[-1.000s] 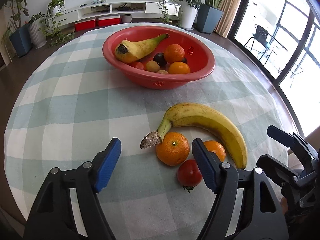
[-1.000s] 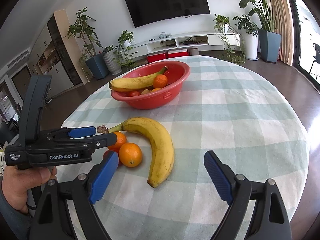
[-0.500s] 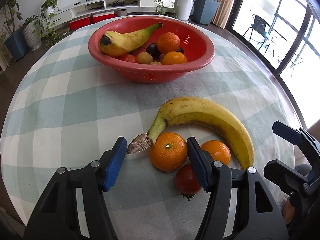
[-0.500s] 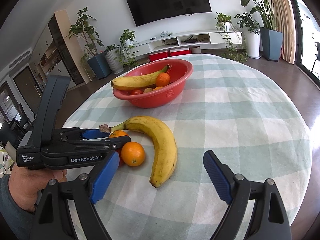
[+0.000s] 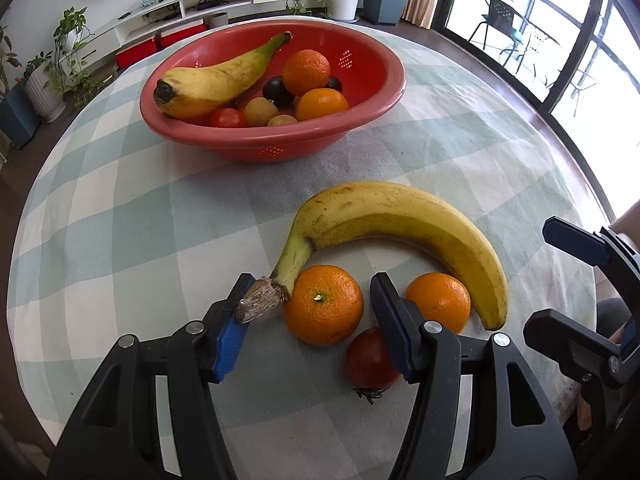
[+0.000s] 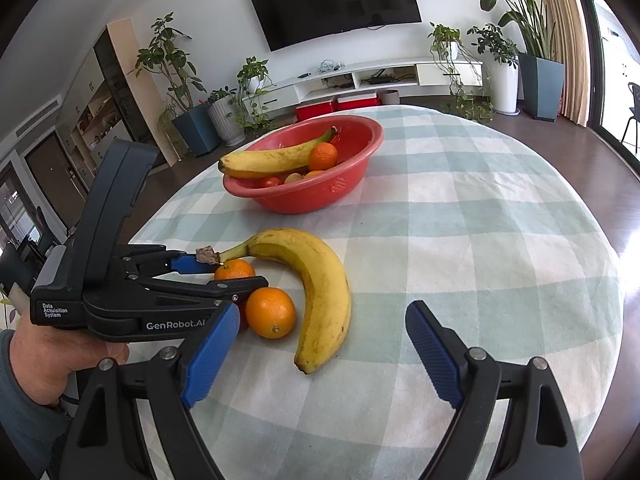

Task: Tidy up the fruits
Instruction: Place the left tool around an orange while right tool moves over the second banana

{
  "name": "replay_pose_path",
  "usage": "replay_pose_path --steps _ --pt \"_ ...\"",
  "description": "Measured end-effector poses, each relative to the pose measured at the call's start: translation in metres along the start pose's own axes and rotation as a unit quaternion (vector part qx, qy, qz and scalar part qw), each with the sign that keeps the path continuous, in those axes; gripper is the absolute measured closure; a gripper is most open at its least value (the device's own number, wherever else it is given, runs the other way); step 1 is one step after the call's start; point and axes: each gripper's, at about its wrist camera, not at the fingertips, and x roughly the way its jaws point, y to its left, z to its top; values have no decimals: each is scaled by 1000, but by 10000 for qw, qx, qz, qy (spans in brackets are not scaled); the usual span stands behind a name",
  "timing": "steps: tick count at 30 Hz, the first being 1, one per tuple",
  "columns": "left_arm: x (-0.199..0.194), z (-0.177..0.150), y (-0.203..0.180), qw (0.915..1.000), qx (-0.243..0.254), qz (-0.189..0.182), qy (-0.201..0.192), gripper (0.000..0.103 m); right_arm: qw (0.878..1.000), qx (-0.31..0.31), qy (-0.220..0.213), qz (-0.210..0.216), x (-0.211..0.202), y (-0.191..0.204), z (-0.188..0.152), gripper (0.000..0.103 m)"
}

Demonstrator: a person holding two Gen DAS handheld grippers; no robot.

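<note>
A banana [image 5: 400,220], two oranges and a red tomato [image 5: 370,358] lie on the checked tablecloth [image 5: 120,220]. My left gripper [image 5: 310,322] is open, its jaws on either side of the nearer orange [image 5: 323,305] and the banana's stem tip; I cannot tell if they touch. The second orange [image 5: 438,300] sits right of the right jaw. The right wrist view shows the same banana [image 6: 316,280], the second orange [image 6: 271,312] and the left gripper [image 6: 224,272]. My right gripper [image 6: 316,356] is open and empty, near the banana's end.
A red bowl [image 5: 360,120] stands farther back, holding a banana, oranges, a tomato and several small fruits; it also shows in the right wrist view [image 6: 348,184]. The round table's edge curves close on the right. Plants and a TV cabinet stand beyond.
My left gripper has moved forward and its jaws now flank the nearer orange. The right gripper has barely moved.
</note>
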Motion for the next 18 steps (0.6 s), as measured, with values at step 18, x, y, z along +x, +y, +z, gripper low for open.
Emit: replay_pose_path --steps 18 --pt "4 1 3 9993 372 57 11 68 9999 -26 95 -107 4 -2 -1 18"
